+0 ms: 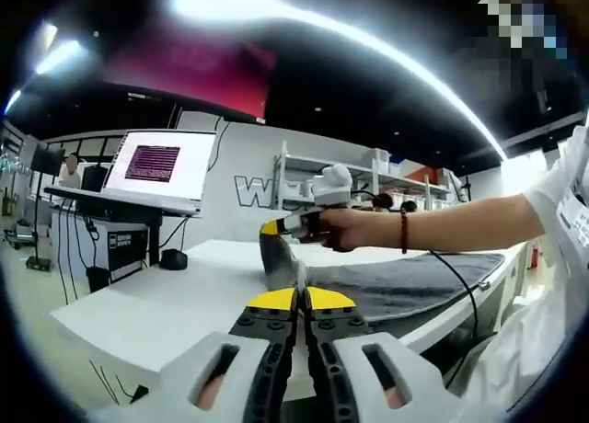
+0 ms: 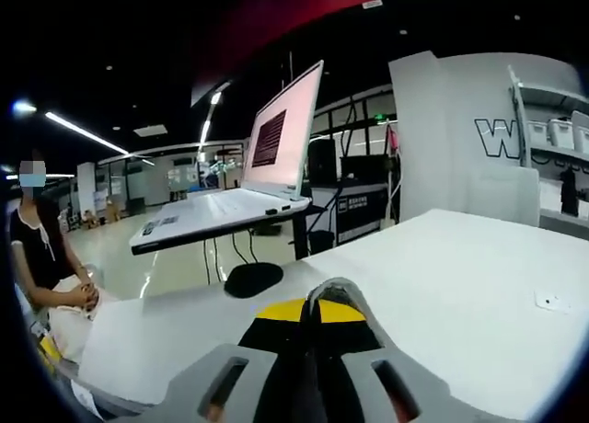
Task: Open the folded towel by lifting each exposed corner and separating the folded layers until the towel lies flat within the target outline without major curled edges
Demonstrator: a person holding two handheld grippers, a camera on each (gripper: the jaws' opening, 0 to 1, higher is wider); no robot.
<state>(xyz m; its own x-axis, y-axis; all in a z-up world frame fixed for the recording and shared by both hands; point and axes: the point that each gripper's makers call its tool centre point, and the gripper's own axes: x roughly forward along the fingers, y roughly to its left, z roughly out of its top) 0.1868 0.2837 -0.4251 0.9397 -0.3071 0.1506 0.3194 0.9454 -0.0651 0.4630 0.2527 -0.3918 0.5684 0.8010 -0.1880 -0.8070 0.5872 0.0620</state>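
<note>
A dark grey towel (image 1: 405, 283) lies on the white table (image 1: 184, 303), its near corner (image 1: 278, 262) pulled up off the surface. In the left gripper view the right gripper (image 1: 271, 230), held by a person's hand, pinches that raised corner. My left gripper (image 1: 301, 298) hovers in front of the table's near edge, its yellow-tipped jaws pressed together with nothing between them. In the right gripper view the right gripper (image 2: 317, 309) is shut, with a grey fold of towel (image 2: 339, 294) showing between and over its yellow tips.
An open laptop (image 1: 156, 170) (image 2: 248, 179) sits on a stand beyond the table. A black rounded object (image 1: 173, 259) (image 2: 253, 278) rests at the table's far corner. A small white tag (image 2: 550, 301) lies on the tabletop. A seated person (image 2: 41, 257) is beside the table.
</note>
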